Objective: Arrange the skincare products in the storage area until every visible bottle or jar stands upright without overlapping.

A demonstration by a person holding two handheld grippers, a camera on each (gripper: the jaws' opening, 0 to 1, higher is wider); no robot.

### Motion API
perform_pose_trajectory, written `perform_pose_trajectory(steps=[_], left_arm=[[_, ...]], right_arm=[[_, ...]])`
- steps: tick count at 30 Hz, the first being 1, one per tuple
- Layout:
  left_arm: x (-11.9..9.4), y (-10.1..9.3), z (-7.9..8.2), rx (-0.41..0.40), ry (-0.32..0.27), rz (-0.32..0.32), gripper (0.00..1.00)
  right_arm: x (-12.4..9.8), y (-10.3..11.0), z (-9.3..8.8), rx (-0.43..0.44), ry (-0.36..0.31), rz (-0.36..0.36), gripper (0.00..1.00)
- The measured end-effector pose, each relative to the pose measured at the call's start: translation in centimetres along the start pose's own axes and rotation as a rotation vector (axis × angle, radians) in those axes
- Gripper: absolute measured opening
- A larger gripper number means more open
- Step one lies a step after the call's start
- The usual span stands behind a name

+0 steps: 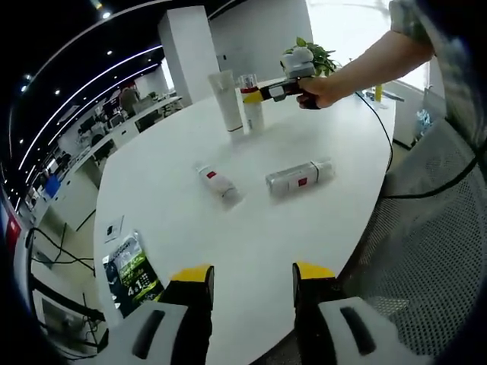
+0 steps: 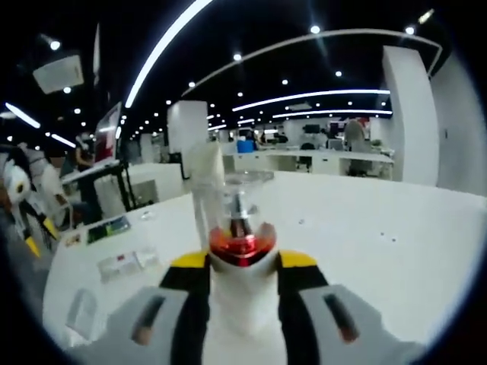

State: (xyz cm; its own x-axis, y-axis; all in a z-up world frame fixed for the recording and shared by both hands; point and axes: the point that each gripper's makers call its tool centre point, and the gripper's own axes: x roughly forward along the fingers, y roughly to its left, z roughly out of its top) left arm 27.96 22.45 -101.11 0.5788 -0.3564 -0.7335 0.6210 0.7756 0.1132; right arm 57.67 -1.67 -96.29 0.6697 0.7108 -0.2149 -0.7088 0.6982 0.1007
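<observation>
A white bottle [image 1: 252,110] with a red collar and clear cap stands upright at the table's far side, right beside a tall white tube [image 1: 225,99]. My right gripper [image 1: 262,93] is shut on the bottle's upper part. In the right gripper view the bottle [image 2: 242,300] sits between the closed jaws of the right gripper [image 2: 242,264], with the tube [image 2: 204,179] just behind. A small white bottle [image 1: 218,183] and a larger clear bottle [image 1: 299,177] lie on their sides mid-table. My left gripper [image 1: 252,278] hangs open over the near edge, holding nothing.
The white oval table [image 1: 175,220] carries a green and black packet [image 1: 133,270] near its left edge and a small card [image 1: 114,226]. A potted plant [image 1: 310,52] stands at the far end. A person's arm [image 1: 373,53] reaches in from the right. Office desks lie beyond.
</observation>
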Motion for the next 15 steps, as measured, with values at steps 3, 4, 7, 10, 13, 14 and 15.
perform_pose_trajectory(steps=[3,4,7,10,13,14,15], left_arm=[[0.0,-0.2,0.0,0.003,-0.001,-0.008,0.42],[0.0,-0.2,0.0,0.004,-0.001,-0.007,0.42],[0.0,-0.2,0.0,0.002,-0.003,-0.007,0.42],[0.0,-0.2,0.1,0.002,-0.005,-0.006,0.42],[-0.1,-0.1,0.1,0.006,-0.005,-0.003,0.42],[-0.1,-0.1,0.1,0.006,-0.005,-0.002,0.42],[-0.1,-0.1,0.1,0.005,-0.005,-0.001,0.42]], right_arm=[[-0.4,-0.2,0.3,0.007,0.002,0.000,0.34],[-0.5,-0.3,0.2,0.011,0.004,0.005,0.36],[-0.7,-0.6,-1.0,0.004,0.072,0.018,0.39],[-0.9,-0.7,-2.1,-0.009,0.134,0.035,0.39],[-1.1,-0.5,-3.1,-0.027,0.197,0.066,0.29],[-1.1,-0.3,-3.2,-0.026,0.204,0.081,0.28],[-1.0,-0.3,-3.2,-0.025,0.198,0.072,0.28]])
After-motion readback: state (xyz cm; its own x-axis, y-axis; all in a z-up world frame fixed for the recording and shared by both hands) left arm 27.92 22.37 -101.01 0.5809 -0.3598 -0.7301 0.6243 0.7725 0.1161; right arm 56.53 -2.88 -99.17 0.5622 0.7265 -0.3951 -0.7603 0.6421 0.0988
